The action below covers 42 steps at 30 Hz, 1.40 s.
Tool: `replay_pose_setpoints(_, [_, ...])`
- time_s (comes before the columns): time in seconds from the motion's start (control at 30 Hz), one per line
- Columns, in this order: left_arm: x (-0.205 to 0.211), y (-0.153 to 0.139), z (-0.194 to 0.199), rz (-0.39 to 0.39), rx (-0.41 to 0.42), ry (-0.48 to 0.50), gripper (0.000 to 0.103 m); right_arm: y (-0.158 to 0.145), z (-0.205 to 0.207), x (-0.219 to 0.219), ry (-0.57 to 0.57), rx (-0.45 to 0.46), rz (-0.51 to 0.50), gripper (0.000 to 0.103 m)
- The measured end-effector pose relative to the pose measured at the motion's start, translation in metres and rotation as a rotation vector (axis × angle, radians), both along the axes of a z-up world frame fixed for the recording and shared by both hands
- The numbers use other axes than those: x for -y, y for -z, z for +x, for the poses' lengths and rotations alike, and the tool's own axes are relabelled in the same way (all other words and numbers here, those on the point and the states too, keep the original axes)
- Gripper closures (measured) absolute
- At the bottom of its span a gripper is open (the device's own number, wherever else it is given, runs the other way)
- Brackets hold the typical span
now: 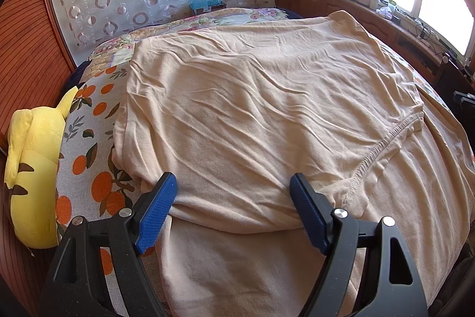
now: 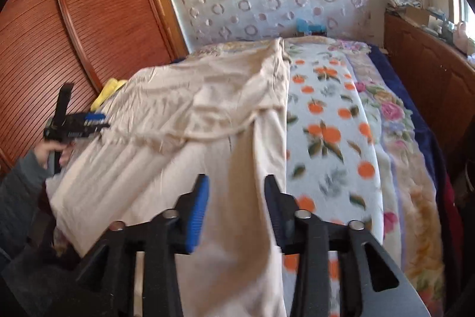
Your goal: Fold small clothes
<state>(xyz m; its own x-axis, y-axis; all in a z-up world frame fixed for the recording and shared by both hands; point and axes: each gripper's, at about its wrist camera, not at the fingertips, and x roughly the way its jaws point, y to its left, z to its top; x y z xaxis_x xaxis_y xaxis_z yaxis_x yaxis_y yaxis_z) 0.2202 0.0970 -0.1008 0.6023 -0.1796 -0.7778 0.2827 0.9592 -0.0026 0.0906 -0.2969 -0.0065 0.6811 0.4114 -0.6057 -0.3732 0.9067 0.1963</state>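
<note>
Spread flat on the bed (image 2: 326,121) for folding: peach garment (image 1: 252,97). Left gripper (image 1: 233,183) fingers released; right gripper (image 2: 236,183) fingers parted (cloth between, seemingly unpinched).

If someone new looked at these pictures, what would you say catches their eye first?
The big beige garment spread across the bed, wrinkled and partly folded over itself. Next, the orange-print blanket beneath it, and the yellow plush toy at the bed's left edge by the wooden wardrobe.
</note>
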Motion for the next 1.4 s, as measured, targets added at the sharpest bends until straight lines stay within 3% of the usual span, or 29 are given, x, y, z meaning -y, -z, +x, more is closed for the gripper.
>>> replay_pose_setpoints(0.13, [0.000,0.000,0.000,0.000,0.000,0.000,0.024,-0.002,0.043,-0.026,0.023,-0.015,-0.037,0.057])
replay_pose_setpoints(0.37, [-0.001,0.000,0.000,0.003,0.001,-0.007,0.024,0.022,0.103,-0.059,0.058,-0.098,-0.115,0.057])
replay_pose_setpoints(0.47, [-0.011,-0.008,-0.004,-0.003,-0.006,-0.050,0.024,0.030,0.108,-0.059,0.049,-0.120,-0.084,0.056])
replay_pose_setpoints(0.6, [-0.032,-0.026,-0.014,-0.019,0.057,-0.105,0.024,0.032,0.099,-0.059,0.037,-0.082,-0.079,0.049])
replay_pose_setpoints(0.87, [-0.079,-0.019,-0.003,-0.111,0.016,-0.251,0.025,0.035,0.098,-0.077,0.036,-0.055,-0.197,0.044])
replay_pose_setpoints(1.0, [-0.086,-0.012,0.012,-0.144,-0.009,-0.281,0.033,0.035,0.099,-0.079,0.035,-0.054,-0.202,0.044])
replay_pose_setpoints(1.13, [-0.086,-0.012,0.024,-0.167,-0.004,-0.283,0.034,0.035,0.100,-0.079,0.034,-0.053,-0.203,0.044])
replay_pose_setpoints(1.3, [-0.083,-0.005,0.042,-0.205,-0.039,-0.283,0.056,0.032,0.100,-0.073,0.030,-0.063,-0.172,0.044])
replay_pose_setpoints(1.4, [-0.077,-0.004,0.045,-0.197,-0.040,-0.270,0.060,0.030,0.105,-0.062,0.035,-0.102,-0.093,0.044])
